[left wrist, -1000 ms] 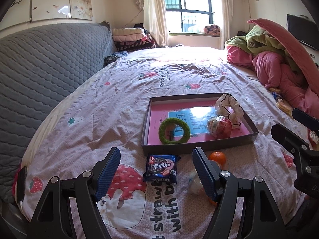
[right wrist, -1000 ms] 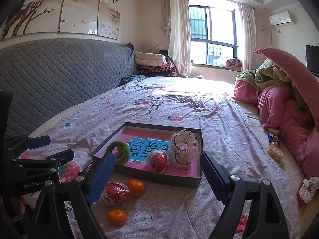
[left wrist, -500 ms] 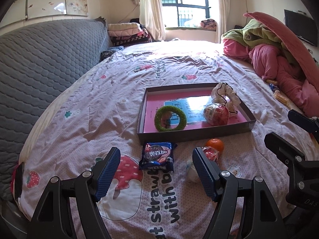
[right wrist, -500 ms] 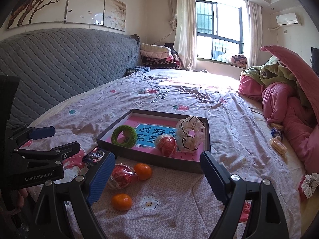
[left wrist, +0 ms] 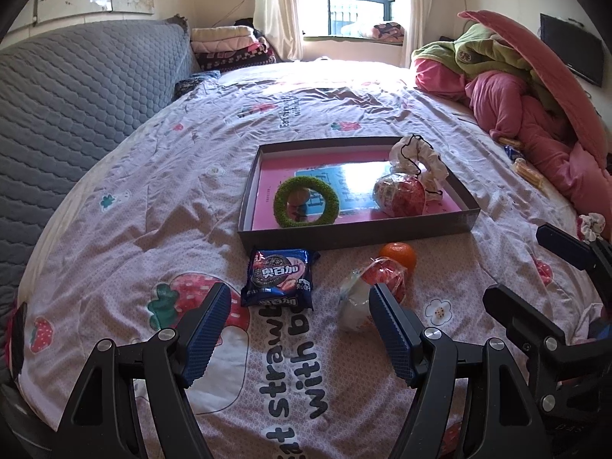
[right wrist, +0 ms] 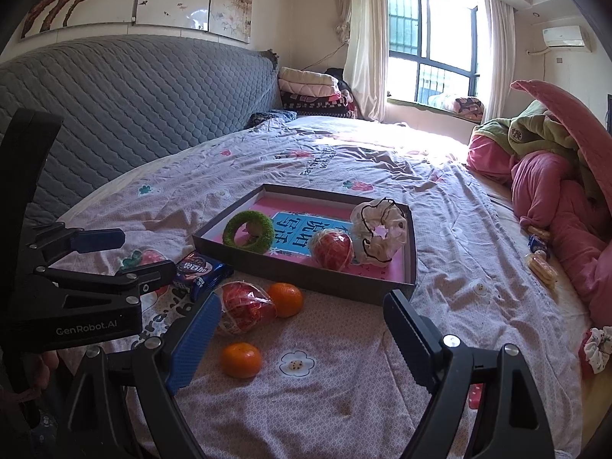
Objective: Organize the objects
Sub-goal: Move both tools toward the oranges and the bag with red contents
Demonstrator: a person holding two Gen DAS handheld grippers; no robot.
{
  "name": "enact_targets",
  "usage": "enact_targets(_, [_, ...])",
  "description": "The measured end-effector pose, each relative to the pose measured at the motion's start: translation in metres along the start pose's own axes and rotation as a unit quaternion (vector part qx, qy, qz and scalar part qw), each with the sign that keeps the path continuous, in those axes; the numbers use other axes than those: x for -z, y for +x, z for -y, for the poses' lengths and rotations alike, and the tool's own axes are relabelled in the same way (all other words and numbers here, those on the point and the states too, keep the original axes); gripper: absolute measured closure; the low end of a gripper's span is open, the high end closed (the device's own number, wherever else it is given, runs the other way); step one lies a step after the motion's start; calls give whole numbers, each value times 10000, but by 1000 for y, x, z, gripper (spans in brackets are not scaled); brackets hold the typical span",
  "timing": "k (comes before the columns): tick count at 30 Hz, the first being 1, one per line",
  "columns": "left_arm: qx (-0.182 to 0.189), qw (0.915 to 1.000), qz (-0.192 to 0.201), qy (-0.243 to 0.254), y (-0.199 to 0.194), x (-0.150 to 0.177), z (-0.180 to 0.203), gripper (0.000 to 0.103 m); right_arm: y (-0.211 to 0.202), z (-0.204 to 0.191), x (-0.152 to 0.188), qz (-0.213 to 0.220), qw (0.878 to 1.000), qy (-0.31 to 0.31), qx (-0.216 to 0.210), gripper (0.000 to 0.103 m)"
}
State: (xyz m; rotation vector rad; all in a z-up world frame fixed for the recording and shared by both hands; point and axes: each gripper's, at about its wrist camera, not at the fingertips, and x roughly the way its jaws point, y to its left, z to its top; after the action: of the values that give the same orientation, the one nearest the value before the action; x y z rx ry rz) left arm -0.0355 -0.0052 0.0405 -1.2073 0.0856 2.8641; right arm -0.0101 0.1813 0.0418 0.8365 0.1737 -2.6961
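Both tools hover over a bed, jaws wide apart and empty. The left tool (left wrist: 300, 329) faces a blue cookie packet (left wrist: 278, 279); the right tool (right wrist: 302, 329) faces a wrapped red ball (right wrist: 244, 308) touching an orange (right wrist: 285, 299). All lie just before the tray (right wrist: 306, 279). Closing on the ball may nudge the orange rolling across the soft bedding.

Home bedroom: bed (left wrist: 191, 176), quilted headboard (right wrist: 126, 103), curtained window (right wrist: 428, 46), probably air conditioner (right wrist: 564, 36).

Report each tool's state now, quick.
Left tool: open, holding nothing, above the cookie pack.
Right tool: open, holding nothing, above the oranges.
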Motion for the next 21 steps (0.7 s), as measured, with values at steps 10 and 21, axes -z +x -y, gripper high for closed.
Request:
enact_targets(10, [160,9998,-117,-53,7,3,-1,27,9,-13,19,-277,9994,-194,-54,17])
enact_targets(21, [414,9990,-162,-6,19,1,6,27,23,-27,36,-531,9980,-308,-118,17])
